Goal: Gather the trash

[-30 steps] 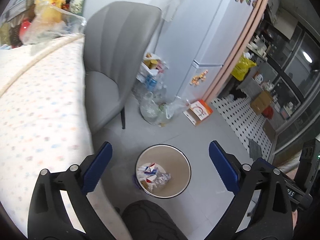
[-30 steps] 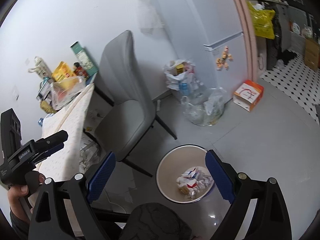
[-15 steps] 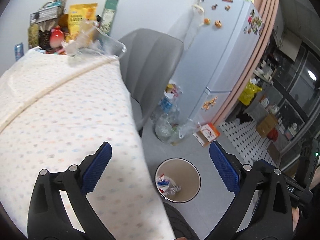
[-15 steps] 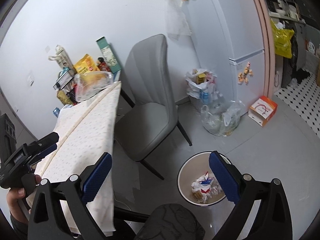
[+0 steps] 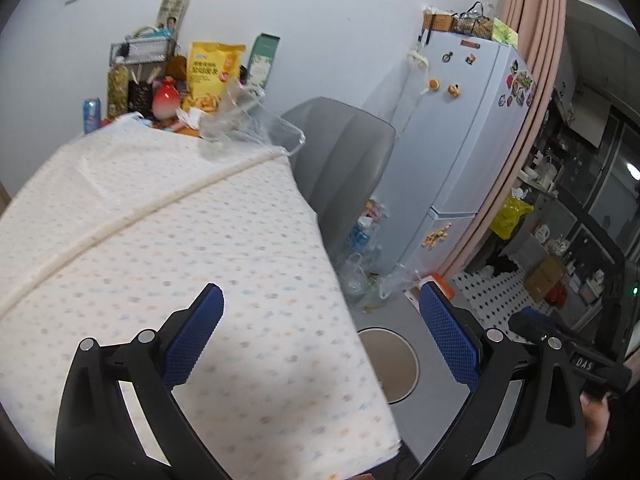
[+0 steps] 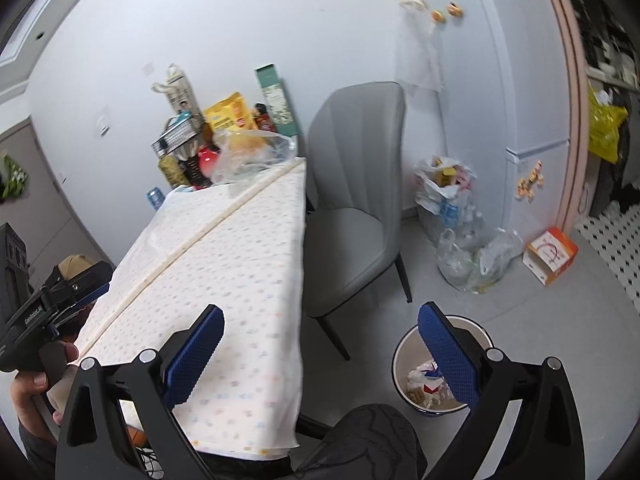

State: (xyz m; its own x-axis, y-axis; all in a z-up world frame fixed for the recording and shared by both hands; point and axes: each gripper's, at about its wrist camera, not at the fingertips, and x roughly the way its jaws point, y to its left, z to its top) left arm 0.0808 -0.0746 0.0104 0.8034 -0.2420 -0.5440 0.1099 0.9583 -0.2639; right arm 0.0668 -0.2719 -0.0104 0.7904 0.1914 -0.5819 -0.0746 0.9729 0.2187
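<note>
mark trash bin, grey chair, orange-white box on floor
trash bin (image 6: 400, 364): right wrist view, left rim.
grey chair (image 6: 352, 148): right wrist view, backrest centre.
orange-white box (image 6: 552, 255): right wrist view, top face.

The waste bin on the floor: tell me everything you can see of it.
The waste bin is round and open-topped, with a pale rim, a beige inside and a dark blue band at its base. It stands upright on the grey floor, beside the table's hanging cloth and in front of the grey chair. Crumpled white wrappers with red and blue print lie inside. One blue pad of the right gripper overlaps it in view; nothing visibly touches it.
</note>
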